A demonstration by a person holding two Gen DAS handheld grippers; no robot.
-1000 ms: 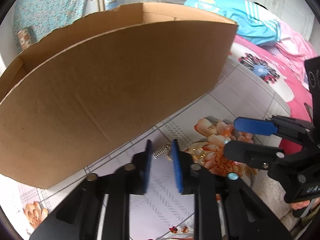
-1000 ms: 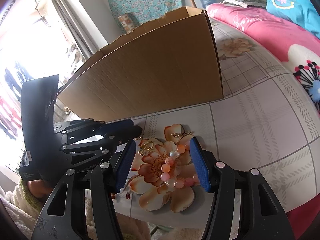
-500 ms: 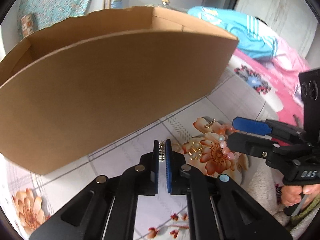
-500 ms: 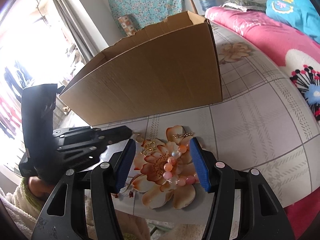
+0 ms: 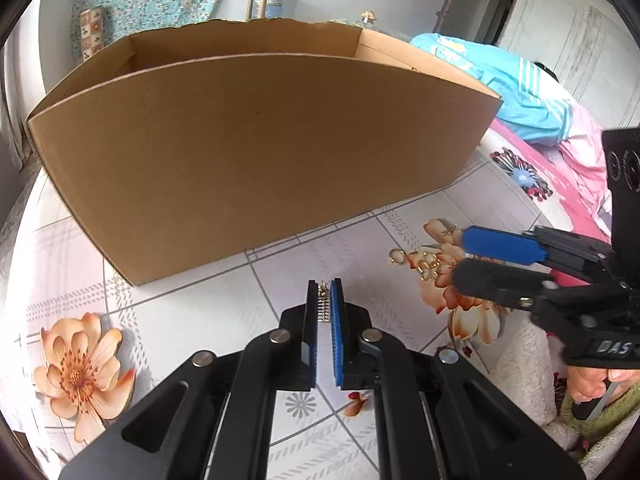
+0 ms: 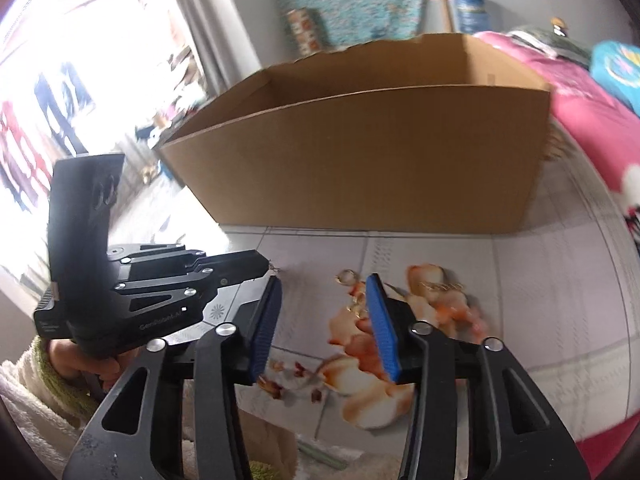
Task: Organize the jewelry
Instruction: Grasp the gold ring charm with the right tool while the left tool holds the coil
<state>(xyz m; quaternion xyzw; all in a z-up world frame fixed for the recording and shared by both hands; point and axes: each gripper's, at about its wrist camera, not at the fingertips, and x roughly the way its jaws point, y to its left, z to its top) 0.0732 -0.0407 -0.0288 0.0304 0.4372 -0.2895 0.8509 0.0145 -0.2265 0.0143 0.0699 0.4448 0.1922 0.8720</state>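
Observation:
My left gripper (image 5: 323,286) is shut on a small gold chain piece (image 5: 322,303), held just above the tablecloth in front of the cardboard box (image 5: 256,152). In the right wrist view the left gripper (image 6: 260,264) comes in from the left, a bit of gold showing at its tip. My right gripper (image 6: 324,284) has its jaws closing, with only bare cloth between the pads. A gold ring (image 6: 346,278) lies just beyond them, and blurred orange beads (image 6: 452,308) lie to the right of its right pad. More gold rings (image 5: 428,268) rest on the printed flower.
The open-topped cardboard box (image 6: 360,152) stands across the table right behind the jewelry. A pink blanket (image 5: 576,168) and a blue garment (image 5: 512,84) lie to the right. A person's hand (image 6: 80,360) in a fleece sleeve holds the left gripper.
My left gripper shut on the small gold chain piece and carried it left, away from the flower. The right gripper shifted left and narrowed; the beads are no longer between its pads.

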